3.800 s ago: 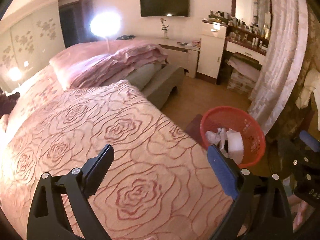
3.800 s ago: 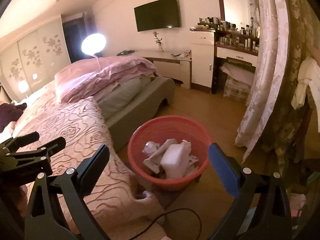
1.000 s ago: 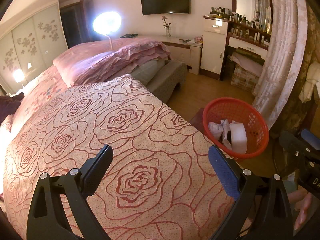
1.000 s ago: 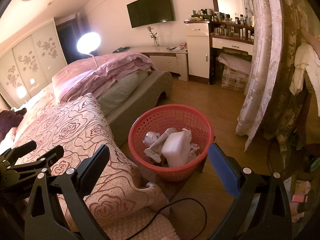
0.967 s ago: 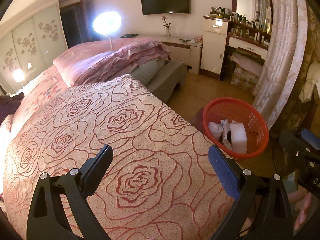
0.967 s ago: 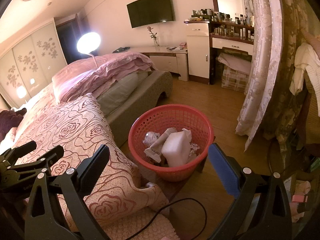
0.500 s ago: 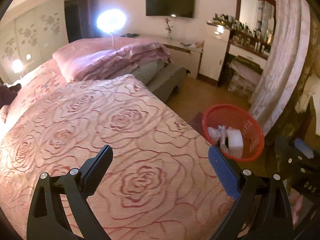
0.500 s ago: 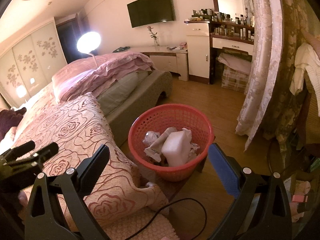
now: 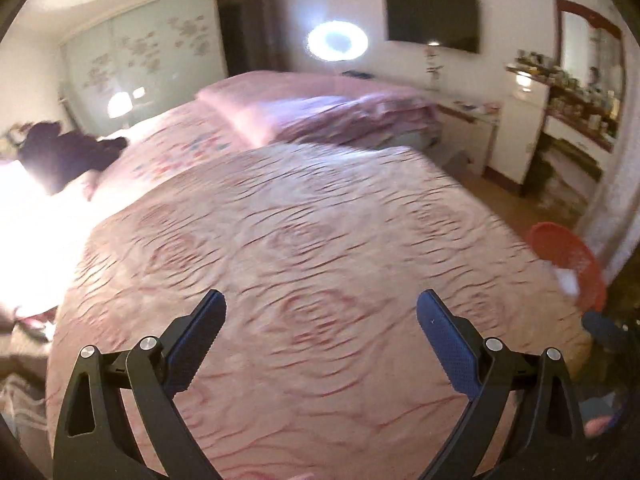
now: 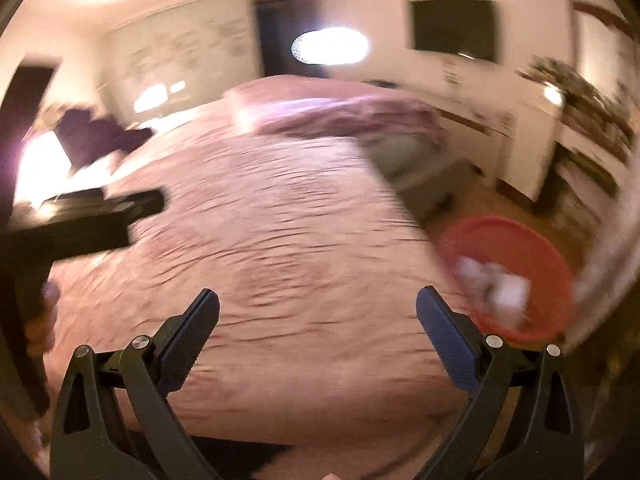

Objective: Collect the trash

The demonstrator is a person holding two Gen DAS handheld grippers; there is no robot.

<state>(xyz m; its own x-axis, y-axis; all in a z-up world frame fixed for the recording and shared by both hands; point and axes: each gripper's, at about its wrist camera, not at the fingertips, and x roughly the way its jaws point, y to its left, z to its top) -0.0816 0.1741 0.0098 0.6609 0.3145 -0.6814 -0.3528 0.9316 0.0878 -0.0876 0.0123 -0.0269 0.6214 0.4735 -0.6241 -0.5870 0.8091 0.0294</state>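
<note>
Bed (image 9: 304, 240): rose-patterned pink cover; folded pink quilt (image 9: 320, 112) at far end; dark garment (image 9: 64, 152) far left of quilt, by bed's bright edge.

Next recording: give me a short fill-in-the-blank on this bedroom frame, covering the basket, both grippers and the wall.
1. The round plastic mesh basket beside the bed is coloured ____.
2. The left gripper and right gripper both have jaws that are ____, holding nothing.
3. The crumpled white trash lies ____ the basket.
4. The flat black screen mounted on the wall is a ____.

Missing words: red; open; inside; television
</note>
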